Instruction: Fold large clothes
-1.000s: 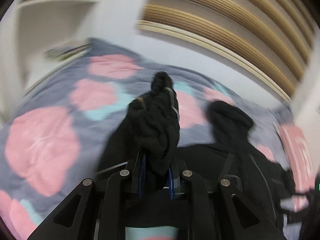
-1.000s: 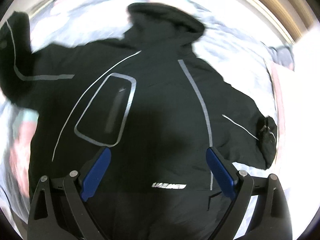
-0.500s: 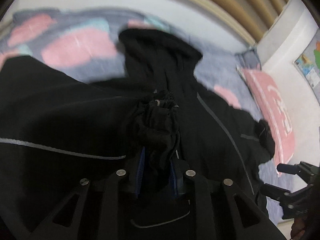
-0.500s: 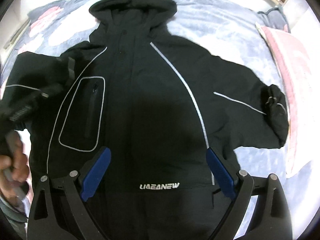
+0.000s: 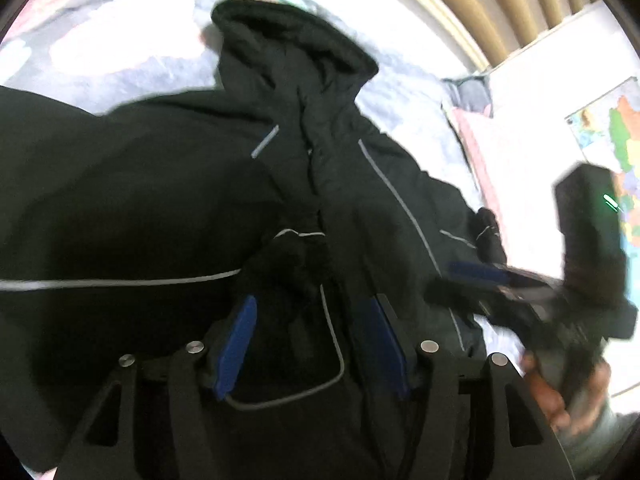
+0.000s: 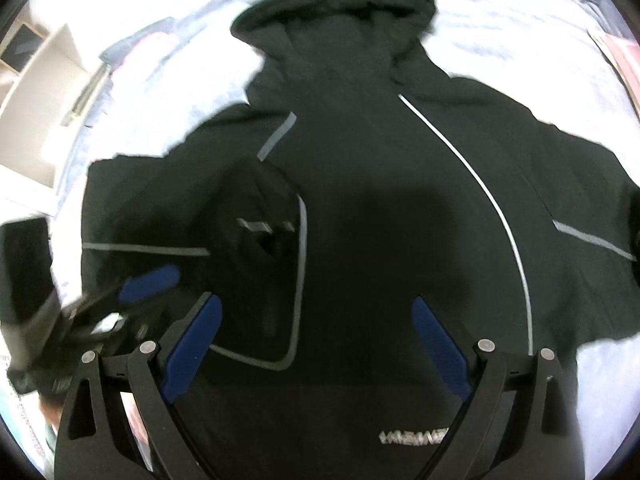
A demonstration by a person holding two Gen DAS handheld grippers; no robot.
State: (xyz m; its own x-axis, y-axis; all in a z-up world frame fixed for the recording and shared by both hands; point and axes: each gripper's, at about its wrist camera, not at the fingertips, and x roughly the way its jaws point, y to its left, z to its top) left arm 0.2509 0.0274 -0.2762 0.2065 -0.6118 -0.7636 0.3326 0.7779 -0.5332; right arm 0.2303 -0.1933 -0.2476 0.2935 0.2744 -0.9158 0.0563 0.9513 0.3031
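Black hooded jacket (image 6: 360,208) lies front-up on a pale bedspread (image 6: 520,32), its long axis running straight away from both grippers: hood (image 6: 340,4) farthest, hem with white lettering nearest. One sleeve is folded in across the chest, its cuff (image 5: 292,256) bunched just ahead of the left gripper (image 5: 312,344); the other sleeve stretches out to the right of the right gripper (image 6: 316,344). Left gripper's blue pads are spread apart, with the cuff apparently loose between them, though blur makes contact hard to judge. Right gripper is spread wide above the jacket's lower front, holding nothing. Pink pillow (image 5: 492,160) lies far right.
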